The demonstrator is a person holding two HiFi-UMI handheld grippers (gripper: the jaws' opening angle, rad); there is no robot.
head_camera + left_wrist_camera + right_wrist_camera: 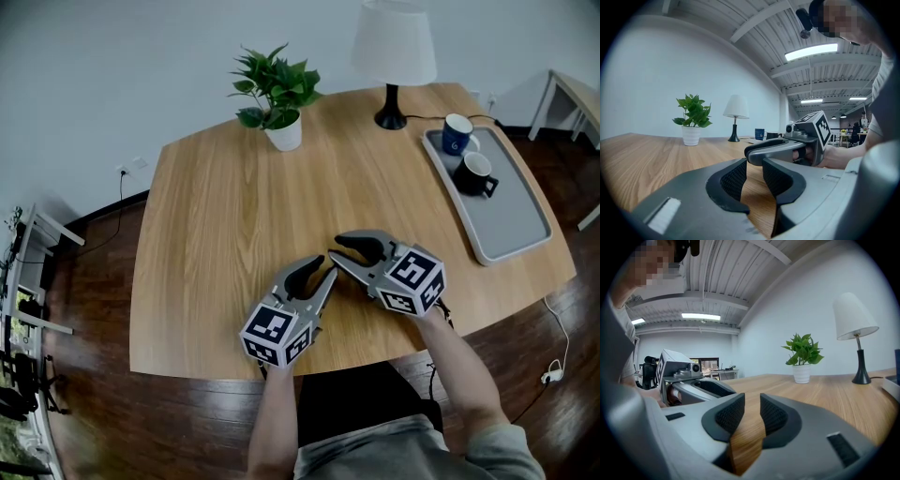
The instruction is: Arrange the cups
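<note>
A blue cup and a black cup stand on a grey tray at the table's far right. The blue cup shows small in the left gripper view. Both grippers hover low over the table's front edge, far from the cups, their tips almost meeting. On my left gripper the pads stand a narrow gap apart, and only wood shows between them. My right gripper points toward the left one, its jaws also slightly apart and empty.
A potted plant stands at the back of the round wooden table. A white lamp with a black base is at the back right beside the tray. A cable runs from the lamp along the tray's far end.
</note>
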